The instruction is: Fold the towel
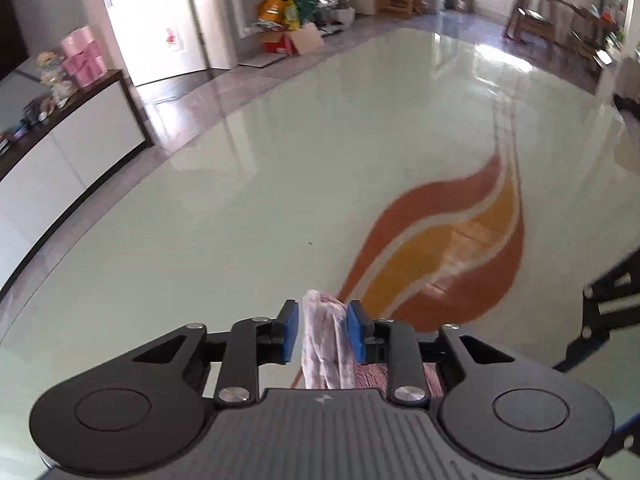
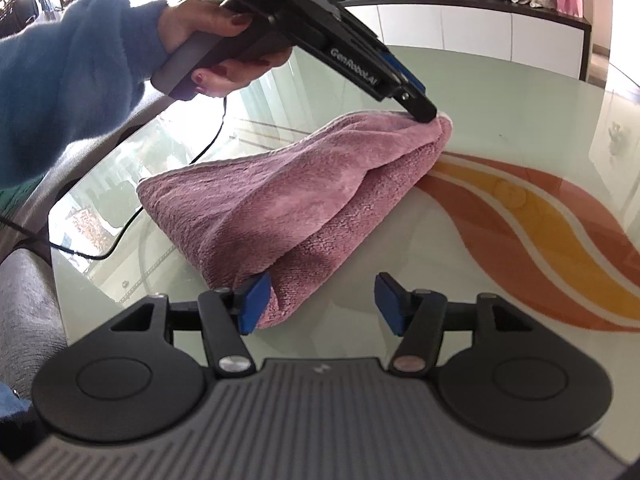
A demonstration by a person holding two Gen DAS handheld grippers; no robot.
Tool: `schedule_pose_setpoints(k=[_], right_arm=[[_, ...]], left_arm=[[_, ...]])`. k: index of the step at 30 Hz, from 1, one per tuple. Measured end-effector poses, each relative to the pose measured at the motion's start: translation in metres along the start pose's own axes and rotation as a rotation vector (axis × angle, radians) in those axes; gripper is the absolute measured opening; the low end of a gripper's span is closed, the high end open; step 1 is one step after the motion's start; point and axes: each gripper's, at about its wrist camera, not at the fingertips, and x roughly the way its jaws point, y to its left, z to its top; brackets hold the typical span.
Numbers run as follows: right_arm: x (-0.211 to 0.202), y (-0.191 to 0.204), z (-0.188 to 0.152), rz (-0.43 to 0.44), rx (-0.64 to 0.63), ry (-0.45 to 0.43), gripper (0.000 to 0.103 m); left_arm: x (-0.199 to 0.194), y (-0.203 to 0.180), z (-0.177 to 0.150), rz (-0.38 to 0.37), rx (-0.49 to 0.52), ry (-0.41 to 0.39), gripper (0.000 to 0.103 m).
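— Towel (image 2: 280, 208)?
— Pink, folded over, lying on the table (image 2: 500, 128). Seen from the right wrist, stretched from 7 o'clock, close in, up toward 1 o'clock, rising to a peak at the far end. Beside an orange and yellow swirl (image 2: 540, 216) printed at 3 o'clock.

— Left gripper (image 1: 323, 330)?
— Nose-down on that far peak, carried by a hand (image 2: 216, 40) in a blue sleeve (image 2: 72, 80) coming in from 10 o'clock. Narrow. Bunched towel corner standing between the pads (image 1: 291, 332). Touching the pad at 3 o'clock; a sliver of table showing beside the pad at 9 o'clock. Not clamped from both sides, as far as can be told.

— Right gripper (image 2: 320, 300)?
— Moderately wide, nothing pinched. Near corner of the towel lying against the pad at 9 o'clock and poking just inside the gap. Pad at 3 o'clock clear of the cloth, bare glass in front of it.

— Towel relative to both?
— Lying between the two: near corner at the right gripper, far corner in the left one. Long folded edge running from one to the other, on the swirl side.
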Motion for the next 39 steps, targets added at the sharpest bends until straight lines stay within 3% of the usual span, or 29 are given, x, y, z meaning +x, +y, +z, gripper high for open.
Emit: schedule_pose_setpoints(k=[7,11,15,20,22,27,34,38,39], right_arm=[[-0.01,-0.012,0.001,0.017,0.082,-0.057,0.059],[-0.019,-0.022,0.007,0.039,0.176,-0.136,0.059],[-0.02,-0.029,0.025,0.043,0.245,-0.175,0.059],[0.003,-0.037,0.06,0.019,0.287,-0.122,0.059],[0.012,-0.041,0.071,0.014,0.305,-0.108,0.064],[0.033,-0.047,0.088,0.016,0.346,-0.068,0.064],[0.047,-0.035,0.082,-0.03,0.303,0.014,0.063],[0.049,-0.029,0.082,-0.035,0.282,0.033,0.045],[0.05,-0.027,0.082,-0.036,0.273,0.037,0.033]], left_arm=[[-0.061,0.018,-0.024,0.024,-0.115,-0.065,0.043],[-0.113,0.015,-0.065,0.006,-0.177,-0.108,0.053],[-0.146,-0.004,-0.123,-0.032,-0.215,-0.087,0.053],[-0.16,-0.028,-0.171,0.011,-0.216,-0.032,0.053],[-0.161,-0.033,-0.184,0.02,-0.217,-0.018,0.053],[-0.158,-0.036,-0.192,0.023,-0.195,-0.005,0.053],[-0.152,-0.022,-0.206,-0.02,-0.247,-0.001,0.053],[-0.145,-0.021,-0.211,-0.037,-0.258,0.014,0.053],[-0.145,-0.021,-0.211,-0.042,-0.26,0.02,0.053]])
